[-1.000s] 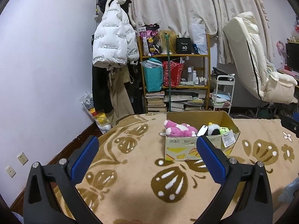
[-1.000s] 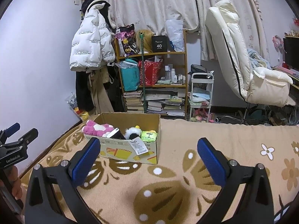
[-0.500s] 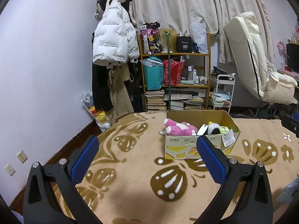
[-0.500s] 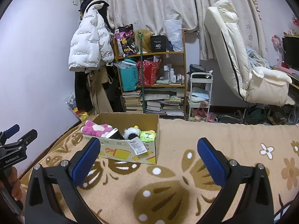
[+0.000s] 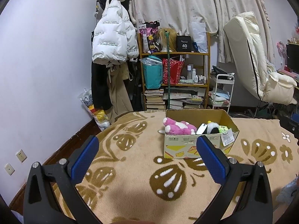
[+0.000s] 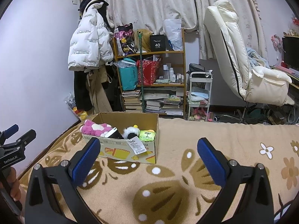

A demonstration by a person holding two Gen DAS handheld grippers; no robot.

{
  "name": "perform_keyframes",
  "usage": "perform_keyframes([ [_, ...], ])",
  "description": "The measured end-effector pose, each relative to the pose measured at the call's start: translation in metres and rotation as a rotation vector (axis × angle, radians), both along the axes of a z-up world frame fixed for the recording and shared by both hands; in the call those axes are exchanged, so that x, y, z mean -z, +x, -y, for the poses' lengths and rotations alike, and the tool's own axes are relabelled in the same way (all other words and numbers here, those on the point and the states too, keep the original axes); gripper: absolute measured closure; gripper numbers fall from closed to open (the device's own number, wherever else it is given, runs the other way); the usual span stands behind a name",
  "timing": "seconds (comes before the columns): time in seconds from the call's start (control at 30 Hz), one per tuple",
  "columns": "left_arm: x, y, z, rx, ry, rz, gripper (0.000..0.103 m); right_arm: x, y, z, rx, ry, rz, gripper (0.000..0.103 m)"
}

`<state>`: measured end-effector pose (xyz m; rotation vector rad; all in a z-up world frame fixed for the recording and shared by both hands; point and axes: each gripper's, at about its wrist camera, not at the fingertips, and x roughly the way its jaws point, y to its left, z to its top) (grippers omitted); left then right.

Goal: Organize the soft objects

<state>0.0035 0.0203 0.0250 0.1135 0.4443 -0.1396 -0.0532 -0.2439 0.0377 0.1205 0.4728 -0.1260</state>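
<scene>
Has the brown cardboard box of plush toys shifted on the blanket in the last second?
No. The brown cardboard box sits at the same brown leaf motif of the blanket in the left wrist view.

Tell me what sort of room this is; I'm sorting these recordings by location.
Most likely a lived-in bedroom: a blanket-covered bed holding a cardboard box of plush toys, a white puffer jacket hung on the wall, and a cluttered shelf before curtains.
</scene>
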Motion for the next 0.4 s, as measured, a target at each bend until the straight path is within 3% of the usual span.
perform_keyframes([
  [0.4, 0.0002, -0.0042, 0.0053, -0.004, -0.002, 0.002, 0.0, -0.0007, 0.0002, -0.0015, 0.003, 0.0, 0.0, 0.0],
])
